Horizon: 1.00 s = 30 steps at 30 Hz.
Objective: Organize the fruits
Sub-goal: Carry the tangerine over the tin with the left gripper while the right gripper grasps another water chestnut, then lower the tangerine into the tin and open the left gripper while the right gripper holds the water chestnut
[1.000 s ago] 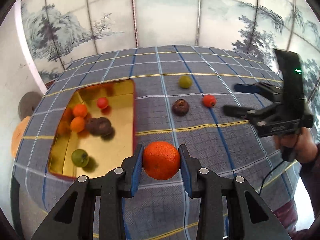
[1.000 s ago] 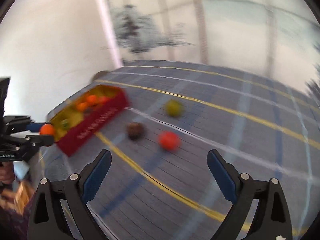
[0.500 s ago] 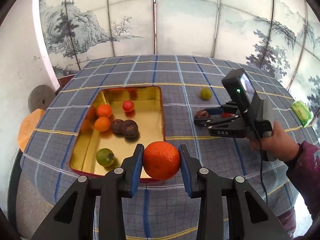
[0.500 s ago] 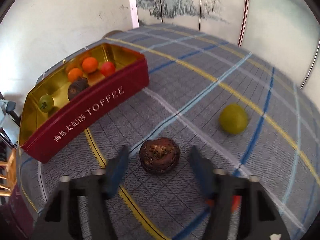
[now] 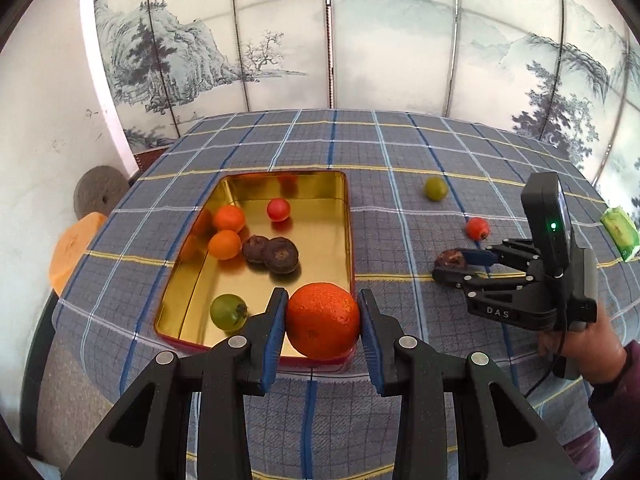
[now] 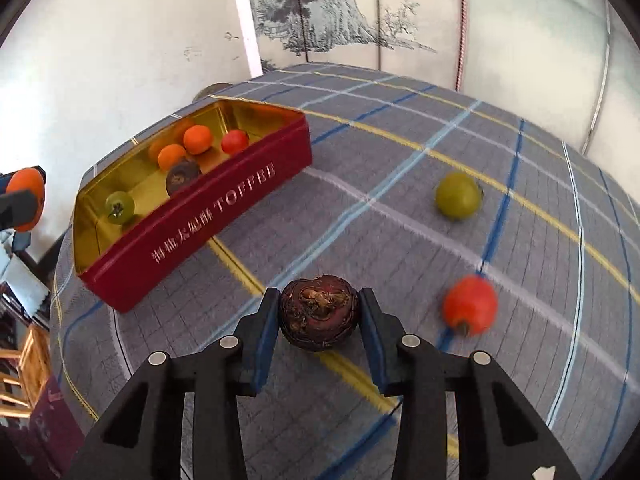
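My left gripper (image 5: 323, 322) is shut on a large orange (image 5: 323, 321), held above the near right corner of the gold-lined red toffee tin (image 5: 349, 216). The tin holds two small oranges, a red tomato, two dark brown fruits and a green fruit (image 5: 228, 311). My right gripper (image 6: 319, 314) is shut on a dark brown fruit (image 6: 318, 311) that rests on the checked cloth; it also shows in the left wrist view (image 5: 450, 258). A green fruit (image 6: 457, 195) and a red tomato (image 6: 470, 305) lie loose on the cloth to the right.
The round table (image 5: 400, 152) has a blue-grey checked cloth. A painted folding screen (image 5: 360, 40) stands behind it. A green packet (image 5: 619, 232) lies at the far right edge. An orange stool and a grey disc (image 5: 100, 196) are off the table's left side.
My right gripper has closed its fingers onto the dark brown fruit. My left gripper has carried the orange left and forward to the tin's near corner.
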Each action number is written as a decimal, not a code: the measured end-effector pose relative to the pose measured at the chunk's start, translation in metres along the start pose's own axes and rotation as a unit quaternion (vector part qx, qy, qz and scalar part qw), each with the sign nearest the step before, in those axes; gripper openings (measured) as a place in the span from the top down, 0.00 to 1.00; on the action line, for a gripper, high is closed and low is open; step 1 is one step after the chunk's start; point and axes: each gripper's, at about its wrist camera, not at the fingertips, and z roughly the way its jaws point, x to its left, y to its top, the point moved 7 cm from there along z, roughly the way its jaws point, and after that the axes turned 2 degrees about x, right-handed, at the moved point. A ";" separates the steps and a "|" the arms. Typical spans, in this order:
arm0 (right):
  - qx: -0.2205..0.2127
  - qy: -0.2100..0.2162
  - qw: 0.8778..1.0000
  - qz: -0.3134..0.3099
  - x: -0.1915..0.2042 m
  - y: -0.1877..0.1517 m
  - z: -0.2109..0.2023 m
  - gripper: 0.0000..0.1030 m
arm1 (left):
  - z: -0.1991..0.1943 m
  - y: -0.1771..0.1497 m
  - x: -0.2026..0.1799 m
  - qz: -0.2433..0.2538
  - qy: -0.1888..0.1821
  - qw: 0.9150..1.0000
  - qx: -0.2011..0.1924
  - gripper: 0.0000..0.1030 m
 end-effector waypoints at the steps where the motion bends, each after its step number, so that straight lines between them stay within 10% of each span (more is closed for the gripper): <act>1: 0.001 -0.001 1.000 0.003 0.000 -0.001 -0.001 0.64 | 0.001 -0.001 0.001 -0.002 0.001 1.000 0.002 0.65; 30: 0.005 -0.001 1.000 -0.001 0.005 0.000 0.002 0.64 | 0.056 -0.010 0.058 -0.025 0.057 0.997 0.038 0.65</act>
